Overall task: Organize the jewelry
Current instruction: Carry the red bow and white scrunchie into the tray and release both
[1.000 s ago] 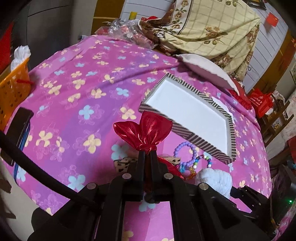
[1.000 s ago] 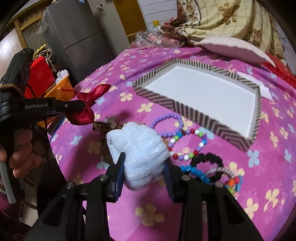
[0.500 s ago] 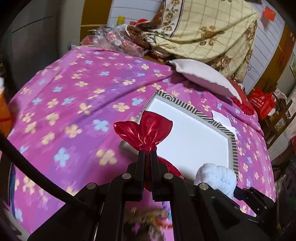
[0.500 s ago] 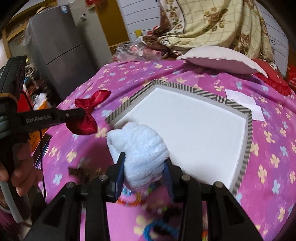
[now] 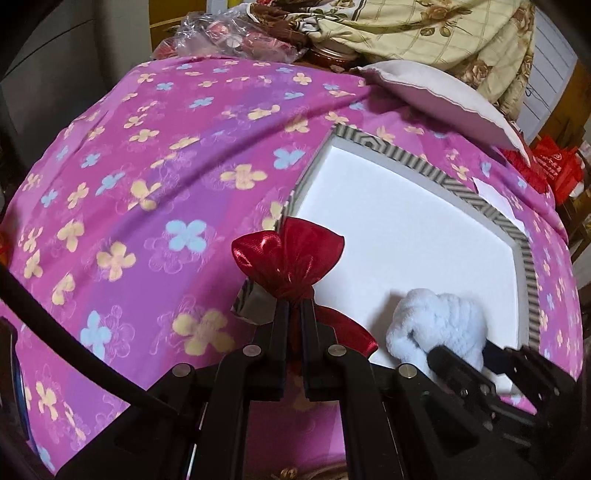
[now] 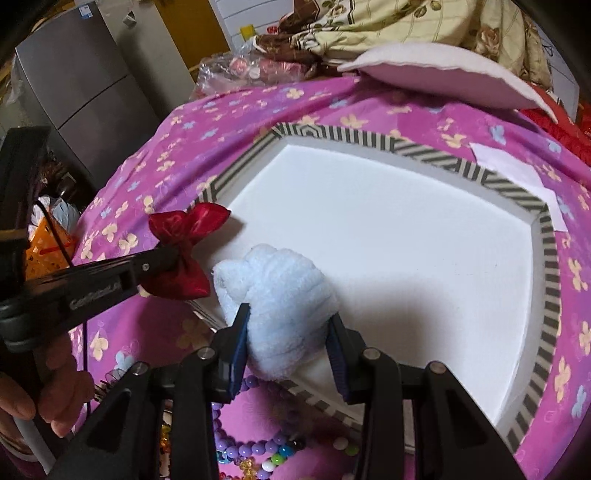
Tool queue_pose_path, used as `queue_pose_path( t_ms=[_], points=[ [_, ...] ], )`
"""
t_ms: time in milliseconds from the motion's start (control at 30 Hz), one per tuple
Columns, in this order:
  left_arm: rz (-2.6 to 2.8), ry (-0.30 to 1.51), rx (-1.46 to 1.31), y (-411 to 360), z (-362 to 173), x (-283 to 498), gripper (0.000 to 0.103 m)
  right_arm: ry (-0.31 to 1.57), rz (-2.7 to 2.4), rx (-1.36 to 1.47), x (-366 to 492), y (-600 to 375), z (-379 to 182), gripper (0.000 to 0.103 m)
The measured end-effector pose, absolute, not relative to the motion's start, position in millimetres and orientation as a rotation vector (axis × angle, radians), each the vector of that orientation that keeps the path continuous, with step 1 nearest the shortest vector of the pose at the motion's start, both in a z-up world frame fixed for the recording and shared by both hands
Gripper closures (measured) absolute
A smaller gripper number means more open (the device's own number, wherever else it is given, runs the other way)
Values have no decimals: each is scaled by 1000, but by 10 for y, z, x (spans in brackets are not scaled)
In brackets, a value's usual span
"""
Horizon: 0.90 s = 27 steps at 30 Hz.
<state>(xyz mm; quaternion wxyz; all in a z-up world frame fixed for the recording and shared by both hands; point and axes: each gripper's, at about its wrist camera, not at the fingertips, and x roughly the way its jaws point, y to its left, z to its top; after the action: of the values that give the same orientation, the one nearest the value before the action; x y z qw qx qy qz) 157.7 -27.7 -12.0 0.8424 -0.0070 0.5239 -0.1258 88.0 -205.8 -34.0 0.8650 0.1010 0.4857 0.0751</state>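
My left gripper (image 5: 294,308) is shut on a shiny red bow (image 5: 291,260) and holds it above the near left corner of the striped tray (image 5: 424,168). My right gripper (image 6: 288,332) is shut on a fluffy pale blue scrunchie (image 6: 277,291) and holds it over the tray's near edge (image 6: 317,398). The scrunchie (image 5: 439,328) also shows in the left wrist view, the bow (image 6: 184,254) and the left gripper (image 6: 173,254) in the right wrist view. Purple and coloured bead bracelets (image 6: 255,448) lie on the cloth below my right gripper.
The tray has a white floor (image 6: 388,236) and sits on a pink flowered cloth (image 5: 147,184). A white pillow (image 5: 439,96) and a patterned blanket (image 5: 424,29) lie behind it. A white paper slip (image 6: 517,177) lies by the tray's far right corner. An orange basket (image 6: 44,243) stands at left.
Both grippers have moved forward from the pile of jewelry to the tray, carrying the bow and the scrunchie. The bracelets have dropped to the bottom of the right wrist view.
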Motion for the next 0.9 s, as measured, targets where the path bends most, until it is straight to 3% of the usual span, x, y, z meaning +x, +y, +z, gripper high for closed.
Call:
queue_pose_path(
  t_ms=[367,567,900],
  points=[
    [-274,1106,-20,-265,-100,1442,76,1043,141,218,902,-2150,-407,56],
    [-264,1107,-34,-277,-103,1429,57,994,123,237,793,-2269,-239,44],
    [-215,1036,-12,-140,140,1093,54,934,115,221,404,-2279,18,43]
  ],
)
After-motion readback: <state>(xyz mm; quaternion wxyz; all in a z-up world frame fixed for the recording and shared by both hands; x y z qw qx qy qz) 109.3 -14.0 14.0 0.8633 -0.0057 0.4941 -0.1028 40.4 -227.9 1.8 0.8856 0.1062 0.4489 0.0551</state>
